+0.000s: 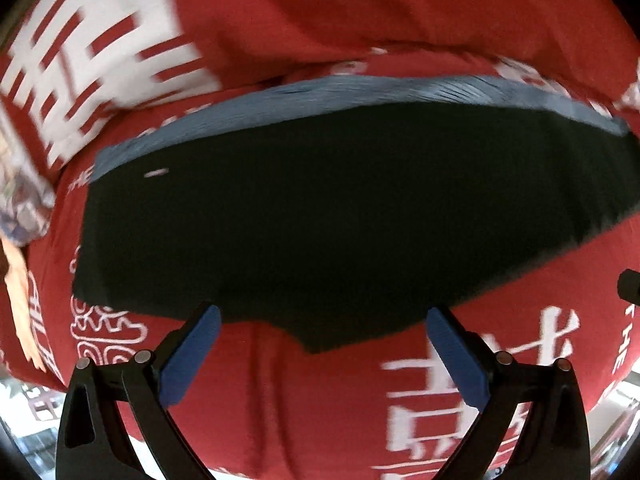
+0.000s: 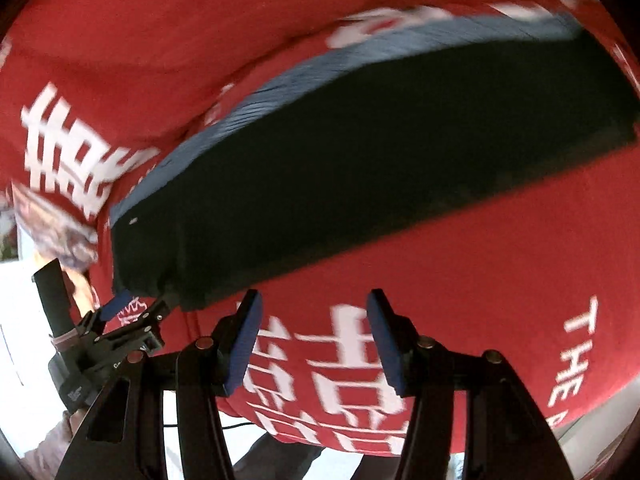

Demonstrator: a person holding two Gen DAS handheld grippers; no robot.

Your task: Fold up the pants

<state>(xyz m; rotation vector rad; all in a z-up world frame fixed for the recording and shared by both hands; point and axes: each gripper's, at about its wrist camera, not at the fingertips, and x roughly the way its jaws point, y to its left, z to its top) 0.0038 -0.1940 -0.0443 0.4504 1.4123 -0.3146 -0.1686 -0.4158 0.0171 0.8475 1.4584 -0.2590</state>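
The black pants [image 1: 320, 216] lie folded flat on a red cloth with white characters [image 1: 320, 400]; a grey-blue waistband [image 1: 320, 92] runs along their far edge. My left gripper [image 1: 322, 316] is open, its blue pads [image 1: 192, 356] just in front of the pants' near edge. In the right wrist view the pants [image 2: 360, 168] stretch from lower left to upper right. My right gripper [image 2: 314, 300] is open and empty over the red cloth [image 2: 480, 260], short of the pants' near edge. The left gripper [image 2: 132, 306] shows at the pants' left corner.
The red cloth covers the whole work surface and drops off at the near edge [image 2: 360, 450]. A patterned sleeve and hand [image 1: 20, 216] show at the left. A pale floor [image 2: 20, 320] lies beyond the cloth's left edge.
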